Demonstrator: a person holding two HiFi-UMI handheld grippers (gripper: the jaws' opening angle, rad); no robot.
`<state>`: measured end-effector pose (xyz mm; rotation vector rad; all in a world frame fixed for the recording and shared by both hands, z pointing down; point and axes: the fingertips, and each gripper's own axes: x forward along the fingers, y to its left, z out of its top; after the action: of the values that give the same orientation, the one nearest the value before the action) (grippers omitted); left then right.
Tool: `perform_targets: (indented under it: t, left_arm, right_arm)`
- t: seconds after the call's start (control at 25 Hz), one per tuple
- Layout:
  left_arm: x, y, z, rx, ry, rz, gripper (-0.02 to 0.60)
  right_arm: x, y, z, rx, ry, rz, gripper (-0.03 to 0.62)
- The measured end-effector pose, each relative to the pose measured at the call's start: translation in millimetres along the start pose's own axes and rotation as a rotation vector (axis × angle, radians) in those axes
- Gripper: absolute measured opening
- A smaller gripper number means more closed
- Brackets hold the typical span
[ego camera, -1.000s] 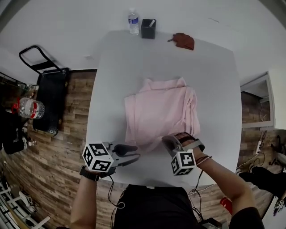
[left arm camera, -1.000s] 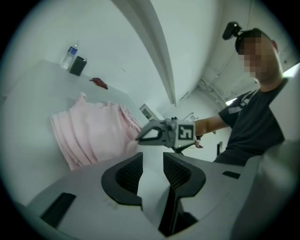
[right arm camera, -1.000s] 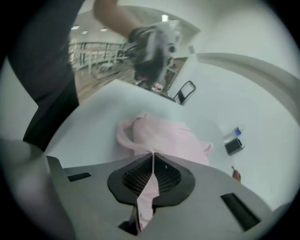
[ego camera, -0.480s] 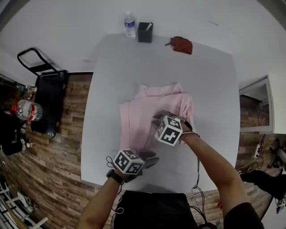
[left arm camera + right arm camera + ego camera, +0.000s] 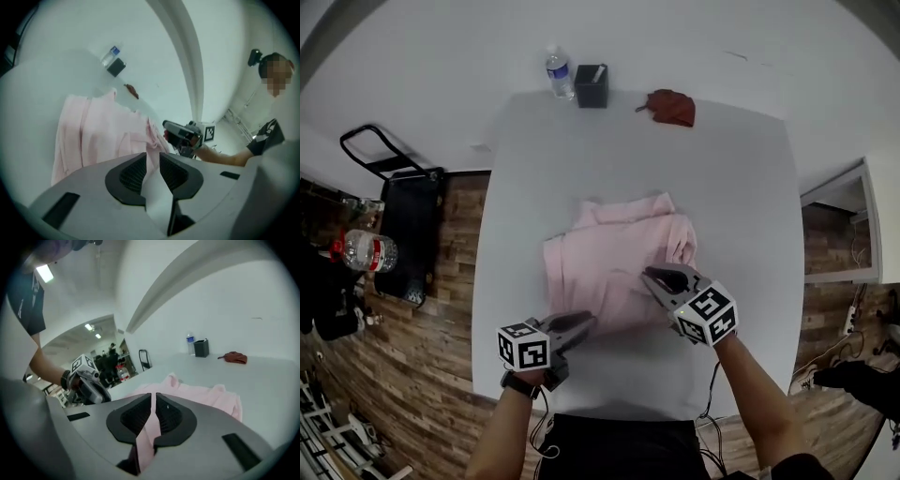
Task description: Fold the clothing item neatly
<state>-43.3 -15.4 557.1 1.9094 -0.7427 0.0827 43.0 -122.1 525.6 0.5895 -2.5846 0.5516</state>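
Note:
A pink garment lies folded in the middle of the white table. My left gripper hovers at its near left edge. Its jaws have just been closing, a narrow gap remains and only bare table shows through it. My right gripper sits over the garment's near right corner. Its jaws have just been opening, they stand slightly apart, and pink cloth shows below through the slit. Each gripper sees the other across the garment.
At the table's far edge stand a water bottle and a black box, with a red-brown cloth beside them. A black cart and a large bottle are on the wooden floor to the left.
The right gripper carried the garment's near edge over the middle, then came back to the near right corner. The left gripper moved from the table's near left in to the garment's edge. The garment looks shorter.

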Motion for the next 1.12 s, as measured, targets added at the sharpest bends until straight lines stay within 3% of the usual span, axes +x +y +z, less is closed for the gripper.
perform_targets:
  t: [0.08, 0.16, 0.24, 0.36, 0.56, 0.72, 0.84, 1.12]
  left_arm:
    - [-2.9, -19.8, 22.8, 0.092, -0.075, 0.008, 0.087]
    - [-2.1, -41.5, 44.6, 0.251, -0.127, 0.059, 0.031]
    - [-0.3, -59.4, 64.7, 0.378, -0.185, 0.140, 0.014]
    - [-1.4, -84.7, 87.6, 0.479, -0.279, 0.237, 0.008]
    - [-19.0, -129.3, 100.8, 0.546, -0.390, 0.347, 0.006]
    - [-31.2, -156.7, 107.2, 0.498, -0.461, 0.266, 0.006]
    - [-41.6, -171.4, 108.2, 0.534, -0.445, 0.230, 0.006]
    - [-51.0, -174.9, 120.3, 0.595, -0.431, 0.280, 0.005]
  right_arm:
    - [-11.5, 0.2, 4.4, 0.092, -0.062, -0.058, 0.031]
    - [-20.4, 3.0, 9.6, 0.133, -0.089, -0.142, 0.029]
    - [-28.3, 12.3, 16.9, 0.121, -0.096, -0.219, 0.029]
    - [-42.4, 34.3, 35.0, 0.090, -0.133, -0.299, 0.026]
    - [-70.6, 68.8, 71.0, 0.047, -0.209, -0.370, 0.015]
    - [-90.8, 88.4, 100.6, 0.027, -0.281, -0.394, 0.015]
    - [-95.0, 102.5, 111.7, 0.001, -0.297, -0.398, 0.015]
    - [-94.0, 108.9, 122.5, -0.021, -0.311, -0.413, 0.014]
